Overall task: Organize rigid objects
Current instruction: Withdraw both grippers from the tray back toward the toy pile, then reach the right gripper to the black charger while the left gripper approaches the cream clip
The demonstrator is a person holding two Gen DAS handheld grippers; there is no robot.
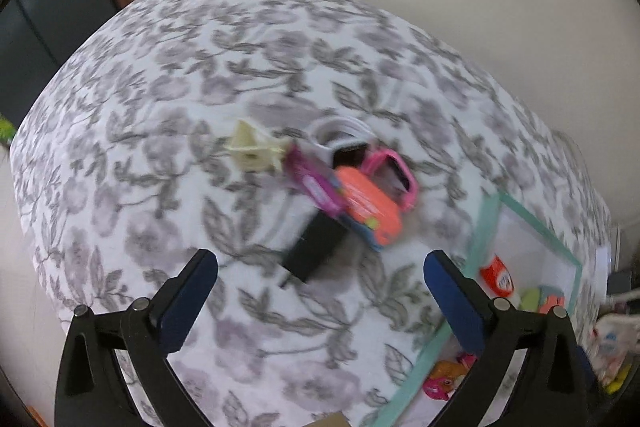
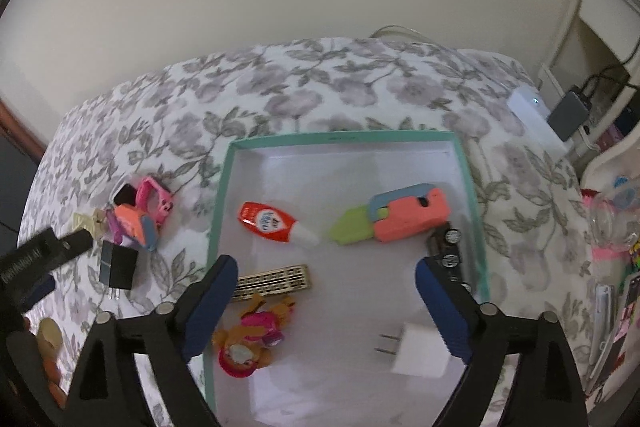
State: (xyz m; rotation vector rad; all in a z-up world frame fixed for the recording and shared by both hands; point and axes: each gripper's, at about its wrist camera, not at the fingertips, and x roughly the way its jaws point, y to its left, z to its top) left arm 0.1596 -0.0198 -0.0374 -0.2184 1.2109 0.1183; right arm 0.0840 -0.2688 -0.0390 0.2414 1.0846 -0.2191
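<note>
Right gripper (image 2: 322,307): jaws spread wide, nothing between the pads. It hangs over the teal-rimmed box (image 2: 218,211), which rests on the floral cloth (image 2: 304,83).

Box contents, near to far, six items:
- One white plug adapter (image 2: 420,351), prongs pointing left, just beside the right finger.
- One pink and orange toy figure (image 2: 252,335) at the near left corner.
- One gold-coloured perforated bar (image 2: 276,279), partly behind the left finger.
- One dark toy vehicle with silver wheels (image 2: 448,247) against the right wall; detail is unclear.
- One red and white glue bottle (image 2: 272,223), lying flat, nozzle to the right.
- One toy of salmon, blue and green parts (image 2: 396,215), lying flat, green tip near the glue nozzle.

Left gripper (image 1: 320,283): jaws spread wide, holding nothing. It hangs over the cloth left of the box, above a loose cluster.

Cluster, near to far, six items, blurred:
- One black plug adapter (image 1: 316,251).
- One orange and blue case (image 1: 370,207).
- One purple flat item (image 1: 312,187).
- One pink frame-shaped item (image 1: 394,175).
- One cream plastic piece (image 1: 252,149).
- One white ring-shaped item (image 1: 336,131).
</note>
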